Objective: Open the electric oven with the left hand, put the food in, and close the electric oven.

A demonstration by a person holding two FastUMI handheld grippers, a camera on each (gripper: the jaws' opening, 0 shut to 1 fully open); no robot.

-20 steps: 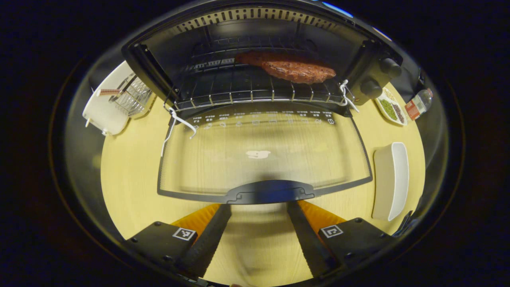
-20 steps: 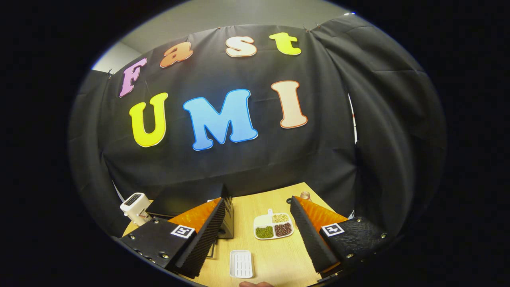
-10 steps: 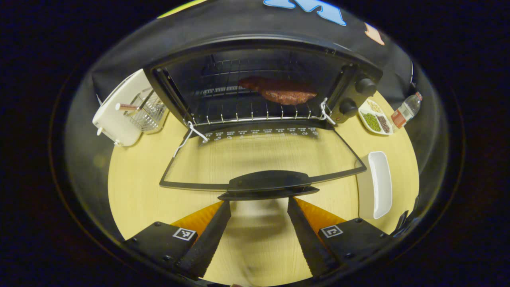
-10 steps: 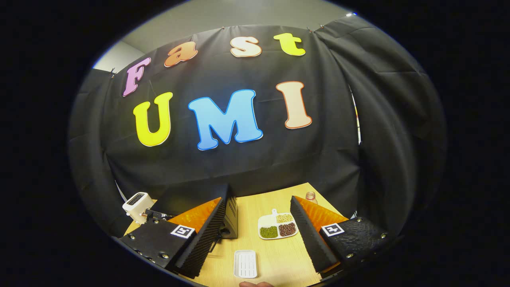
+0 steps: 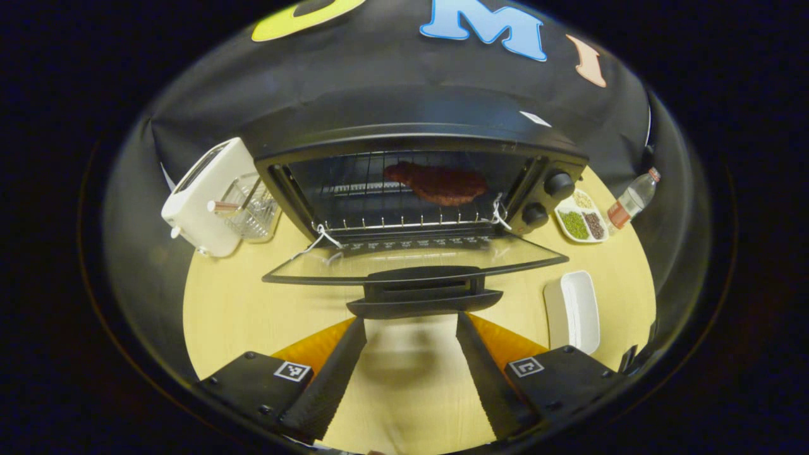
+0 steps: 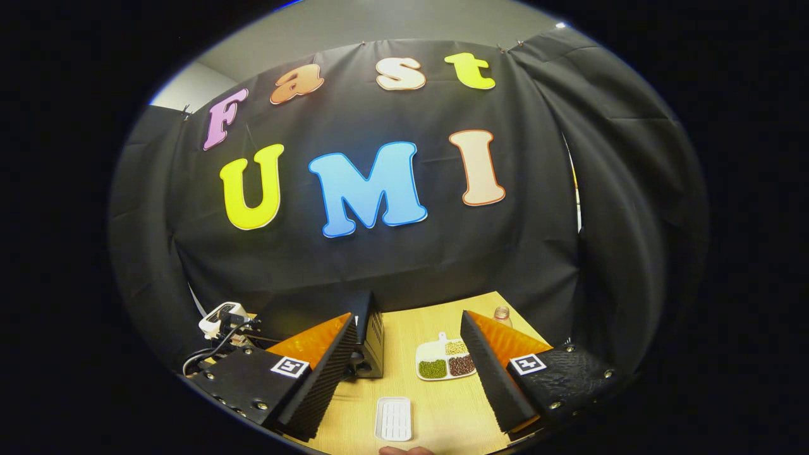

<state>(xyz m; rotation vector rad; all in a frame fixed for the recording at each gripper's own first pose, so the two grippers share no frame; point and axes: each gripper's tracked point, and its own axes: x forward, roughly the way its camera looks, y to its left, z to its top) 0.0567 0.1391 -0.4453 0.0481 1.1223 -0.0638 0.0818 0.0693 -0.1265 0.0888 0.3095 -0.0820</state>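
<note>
Pale wooden tabletop (image 5: 240, 316) spreads under the left gripper (image 5: 411, 322), whose two fingers stand well apart with nothing between them, their tips just short of the black door handle (image 5: 425, 302) and not touching it. Beyond the handle the glass oven door (image 5: 411, 262) hangs open, dropped forward to roughly level. Behind it the black electric oven (image 5: 417, 136) shows its wire rack (image 5: 379, 218), and the reddish-brown slab of meat (image 5: 437, 183) lies on that rack, right of centre, inside the cavity. Two black knobs (image 5: 547, 197) sit on the oven's right panel. To the right on the table rests a white rectangular dish (image 5: 572, 309), farther off a white divided plate of beans (image 5: 580, 221) and a clear bottle with a red label (image 5: 626, 203). Left of the oven stand a wire basket (image 5: 253, 205) and a white toaster (image 5: 205, 196).

In the right gripper view, the right gripper (image 6: 404, 370) is held up off the table, fingers spread wide and empty, above the same white dish (image 6: 393, 418) and bean plate (image 6: 446, 363).
</note>
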